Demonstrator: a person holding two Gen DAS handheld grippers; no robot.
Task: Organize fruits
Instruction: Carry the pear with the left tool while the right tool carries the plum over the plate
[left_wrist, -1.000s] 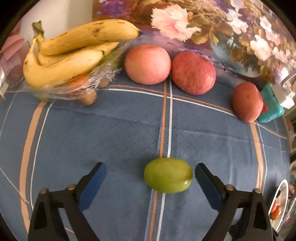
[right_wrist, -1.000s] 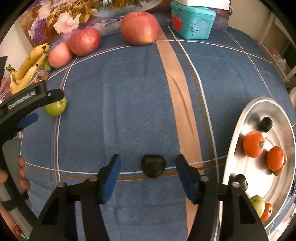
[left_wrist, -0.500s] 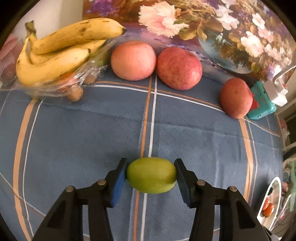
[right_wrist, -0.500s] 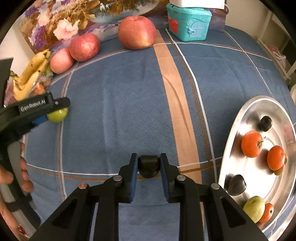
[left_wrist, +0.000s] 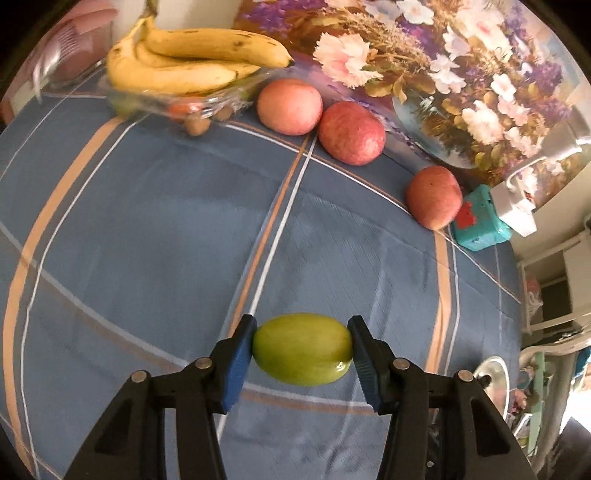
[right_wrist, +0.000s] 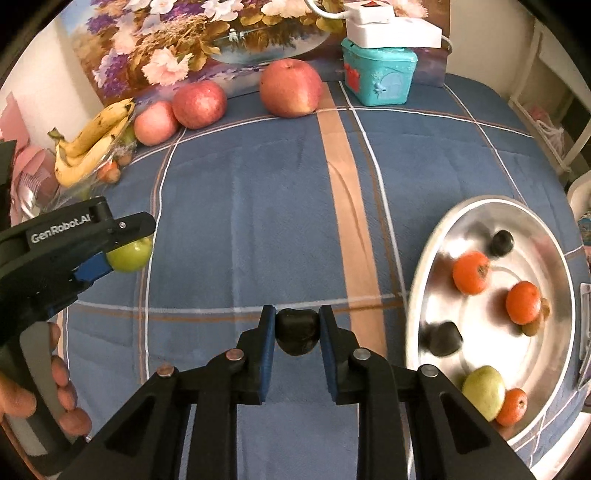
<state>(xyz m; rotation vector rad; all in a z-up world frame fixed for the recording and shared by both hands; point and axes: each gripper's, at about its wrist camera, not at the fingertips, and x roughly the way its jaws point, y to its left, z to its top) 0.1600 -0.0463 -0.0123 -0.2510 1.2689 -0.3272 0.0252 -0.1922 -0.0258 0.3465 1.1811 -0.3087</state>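
My left gripper (left_wrist: 302, 350) is shut on a green oval fruit (left_wrist: 302, 349) and holds it above the blue cloth; the gripper and the green fruit (right_wrist: 130, 254) also show at the left of the right wrist view. My right gripper (right_wrist: 297, 332) is shut on a small black fruit (right_wrist: 297, 331), lifted just left of the silver tray (right_wrist: 554, 236). The tray holds orange fruits (right_wrist: 471, 272), black fruits (right_wrist: 445, 338) and a green one (right_wrist: 483, 391).
Three red apples (left_wrist: 351, 133) and a banana bunch (left_wrist: 184, 62) on a plastic pack line the far edge before a flower painting. A teal box (right_wrist: 377, 75) with white items on top stands at the back right. White shelving (left_wrist: 554, 266) is off the table's right.
Both grippers closed from open onto their fruits and lifted them. The left one has swung right; the tray now looks nearer in the right wrist view.
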